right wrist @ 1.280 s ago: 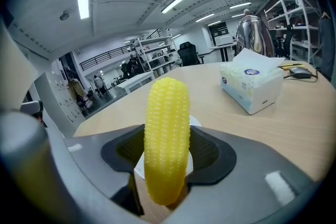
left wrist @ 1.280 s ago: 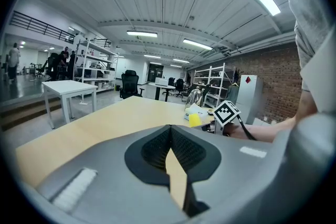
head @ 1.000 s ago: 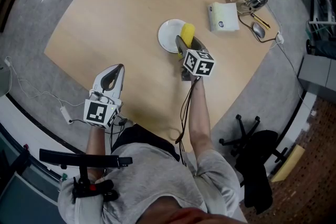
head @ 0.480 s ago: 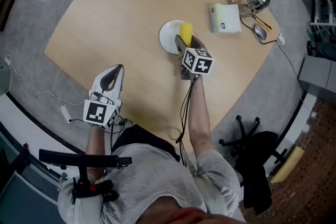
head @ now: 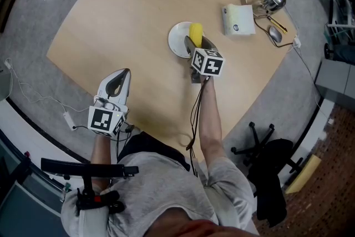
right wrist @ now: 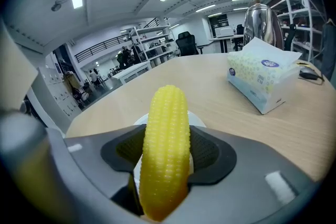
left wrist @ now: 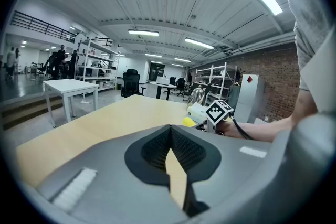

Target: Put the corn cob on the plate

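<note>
Right gripper [head: 195, 47] clamps the corn cob [right wrist: 167, 134] (yellow) over the plate [head: 176, 40].

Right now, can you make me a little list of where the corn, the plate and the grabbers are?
corn cob: yellow, clamped in the right gripper, over the plate
plate: white, on the wooden table
left gripper: shut, empty, at the table's near edge
tissue pack: on the table, right of the plate
</note>
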